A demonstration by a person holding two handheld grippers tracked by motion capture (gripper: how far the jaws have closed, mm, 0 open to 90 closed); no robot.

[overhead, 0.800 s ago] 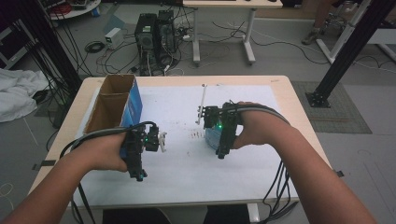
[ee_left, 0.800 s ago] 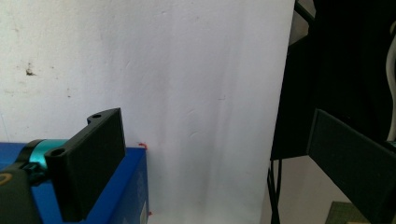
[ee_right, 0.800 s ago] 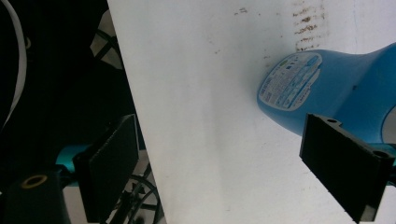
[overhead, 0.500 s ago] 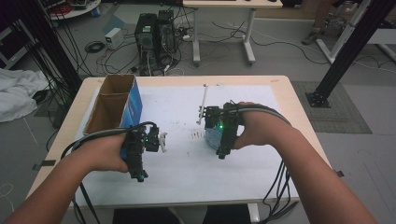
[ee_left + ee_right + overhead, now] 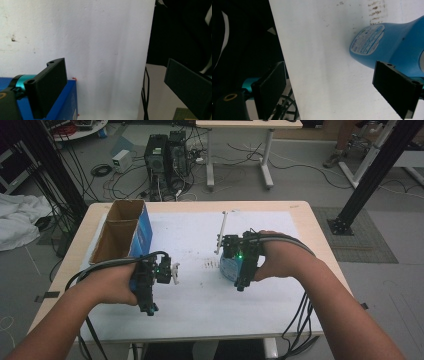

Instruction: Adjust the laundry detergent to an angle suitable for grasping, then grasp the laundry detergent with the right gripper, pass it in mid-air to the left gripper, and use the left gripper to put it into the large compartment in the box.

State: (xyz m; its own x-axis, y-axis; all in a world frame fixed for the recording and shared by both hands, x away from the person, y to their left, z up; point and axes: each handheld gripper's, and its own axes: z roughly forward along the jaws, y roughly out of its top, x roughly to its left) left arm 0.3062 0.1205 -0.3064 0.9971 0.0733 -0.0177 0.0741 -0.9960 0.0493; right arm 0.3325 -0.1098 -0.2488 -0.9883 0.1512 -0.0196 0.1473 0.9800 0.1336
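A blue bottle [image 5: 227,269] lies on the white sheet [image 5: 190,235] under my right gripper [image 5: 241,262]. In the right gripper view the bottle [image 5: 387,45] lies just beyond the right jaw with its label end toward the middle, and the right gripper [image 5: 329,67] stands open with bare sheet between the jaws. My left gripper [image 5: 149,282] hovers over the sheet's left part, near an open cardboard box [image 5: 122,232] with a blue side. The left gripper [image 5: 112,67] is open too, nothing between its jaws, the blue box [image 5: 67,100] behind the left jaw.
A thin white stick [image 5: 220,227] lies on the sheet beyond the bottle, with brown specks [image 5: 211,265] to the bottle's left. Beyond the table are computer towers [image 5: 165,155], a desk and floor cables. A black frame post [image 5: 370,170] stands at right.
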